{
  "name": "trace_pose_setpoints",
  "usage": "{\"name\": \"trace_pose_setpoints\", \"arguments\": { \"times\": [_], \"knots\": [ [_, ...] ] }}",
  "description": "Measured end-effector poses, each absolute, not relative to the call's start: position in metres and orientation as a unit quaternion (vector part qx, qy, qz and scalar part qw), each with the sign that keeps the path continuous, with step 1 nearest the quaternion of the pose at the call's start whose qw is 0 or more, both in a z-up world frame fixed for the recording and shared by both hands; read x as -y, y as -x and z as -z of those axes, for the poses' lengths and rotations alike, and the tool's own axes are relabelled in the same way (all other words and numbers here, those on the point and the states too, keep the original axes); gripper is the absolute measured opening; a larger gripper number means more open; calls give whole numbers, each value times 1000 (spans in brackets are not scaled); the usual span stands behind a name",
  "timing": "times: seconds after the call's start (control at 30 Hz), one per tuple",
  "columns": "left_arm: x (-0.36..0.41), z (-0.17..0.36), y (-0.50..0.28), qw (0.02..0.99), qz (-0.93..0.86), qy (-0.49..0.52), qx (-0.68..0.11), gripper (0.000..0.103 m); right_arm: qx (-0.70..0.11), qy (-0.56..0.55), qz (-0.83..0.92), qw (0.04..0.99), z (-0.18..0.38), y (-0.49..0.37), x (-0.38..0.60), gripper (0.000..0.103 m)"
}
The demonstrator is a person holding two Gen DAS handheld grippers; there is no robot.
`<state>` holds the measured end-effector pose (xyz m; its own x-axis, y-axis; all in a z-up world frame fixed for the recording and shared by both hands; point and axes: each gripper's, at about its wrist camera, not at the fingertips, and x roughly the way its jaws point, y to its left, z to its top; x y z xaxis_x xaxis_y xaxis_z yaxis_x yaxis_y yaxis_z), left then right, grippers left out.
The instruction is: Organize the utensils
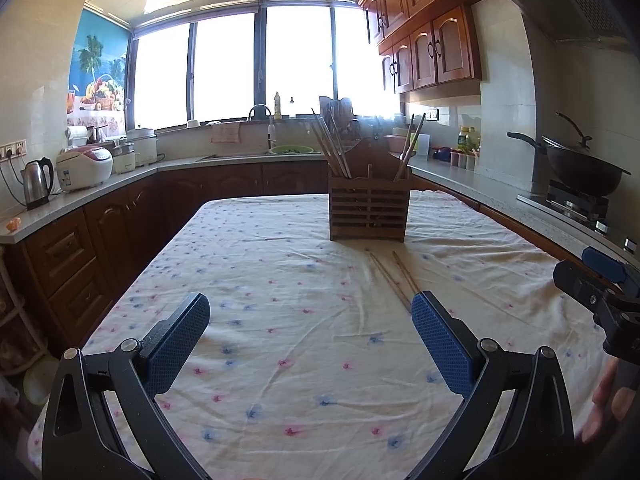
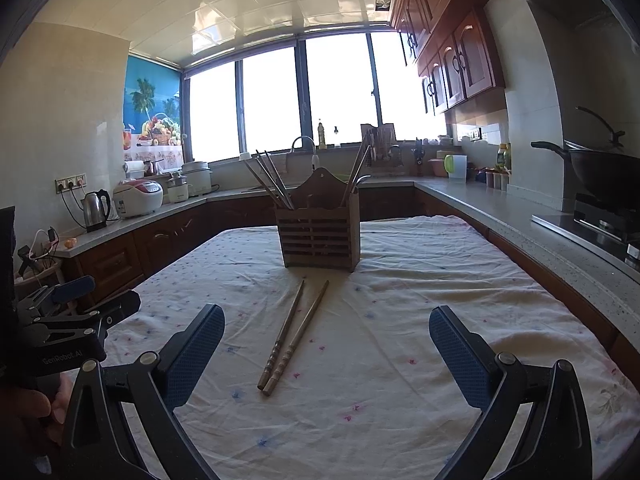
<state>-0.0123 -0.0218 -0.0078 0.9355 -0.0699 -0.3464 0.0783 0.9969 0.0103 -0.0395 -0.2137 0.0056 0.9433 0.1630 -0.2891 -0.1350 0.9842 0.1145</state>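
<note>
- Left tool (image 1: 310,312): black triangular linkage arms, silver round pivot screws, blue cross-hatched rubber pads (image 1: 176,344).
- Right tool (image 2: 326,330): same black frame, blue textured pads.
- Left tool body, right wrist view: white "GenRobot.AI" lettering.

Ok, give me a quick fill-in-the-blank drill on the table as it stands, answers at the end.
1. The number of chopsticks lying loose on the tablecloth is ____.
2. Both the left hand-held gripper and the right hand-held gripper have their jaws ____.
3. The wooden holder stands ____ on the table, with utensils in it.

Missing words: two; open; upright
</note>
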Motion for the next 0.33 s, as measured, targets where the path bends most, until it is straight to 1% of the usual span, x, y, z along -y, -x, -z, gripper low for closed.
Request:
{"name": "trace_pose_setpoints", "arguments": {
  "times": [0.33],
  "knots": [
    [23, 5, 8, 982, 45, -11, -182, 103, -157, -49, -76, 983, -6, 35, 214, 103]
  ]
}}
